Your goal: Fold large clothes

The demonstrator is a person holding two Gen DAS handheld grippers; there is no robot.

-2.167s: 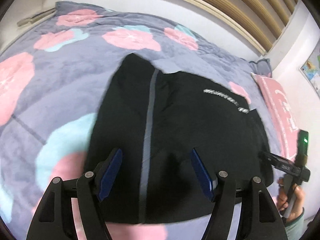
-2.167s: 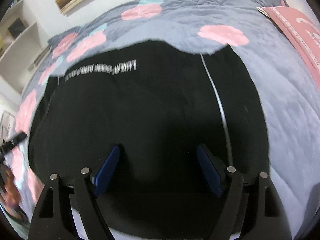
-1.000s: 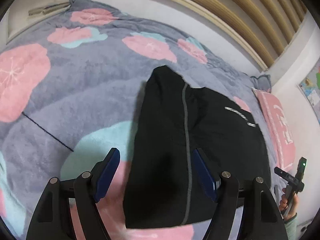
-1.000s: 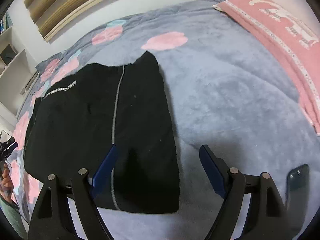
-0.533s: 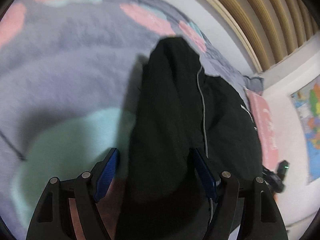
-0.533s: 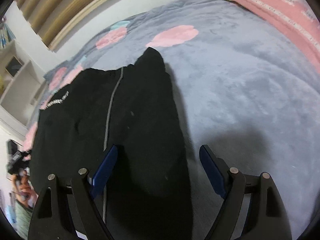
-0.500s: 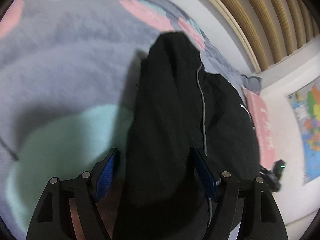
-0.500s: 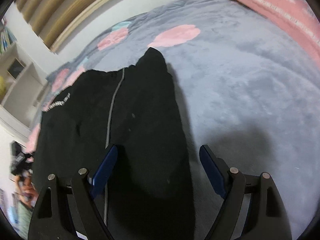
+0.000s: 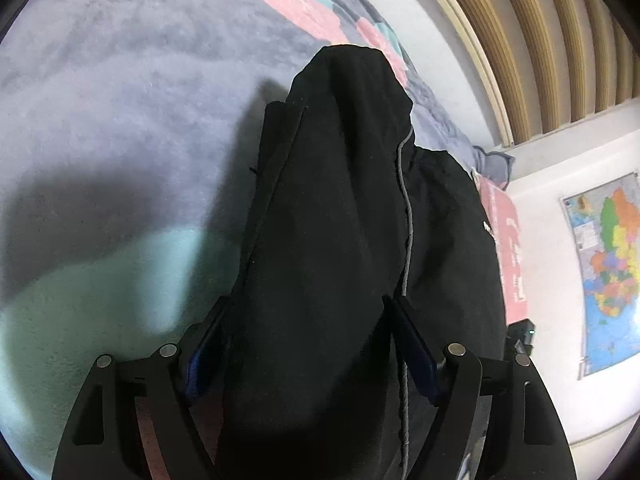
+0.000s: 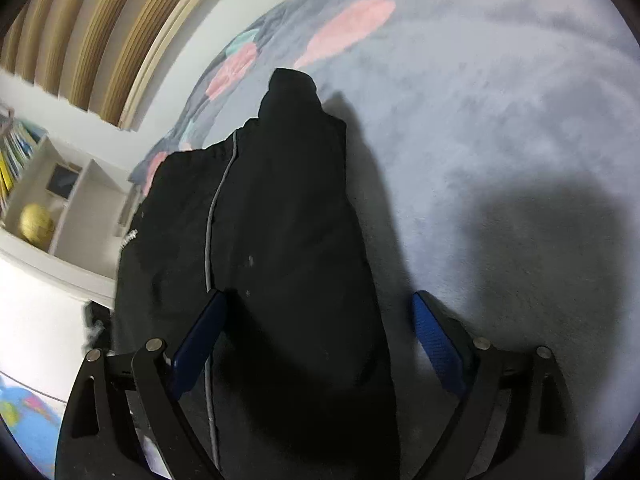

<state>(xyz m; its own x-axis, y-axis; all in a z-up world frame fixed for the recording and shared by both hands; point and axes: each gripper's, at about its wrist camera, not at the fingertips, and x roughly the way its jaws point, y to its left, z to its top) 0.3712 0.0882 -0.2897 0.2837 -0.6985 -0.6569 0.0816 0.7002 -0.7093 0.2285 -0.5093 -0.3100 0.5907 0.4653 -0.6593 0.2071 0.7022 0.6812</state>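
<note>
On the grey bedspread (image 9: 120,128), black garment (image 9: 332,240) between both wide jaws, left gripper (image 9: 312,344), right gripper (image 10: 320,332).

- The left gripper (image 9: 308,344) points forward and down, its blue-padded fingers (image 9: 416,354) spread wide.
- The right gripper (image 10: 320,340) is angled likewise, its fingers (image 10: 434,338) held wide apart.

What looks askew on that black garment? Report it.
Nothing is damaged or spilled. The black garment is only part-folded: one side lies doubled over itself, with an under-layer edge showing beside it on the blanket.
</note>
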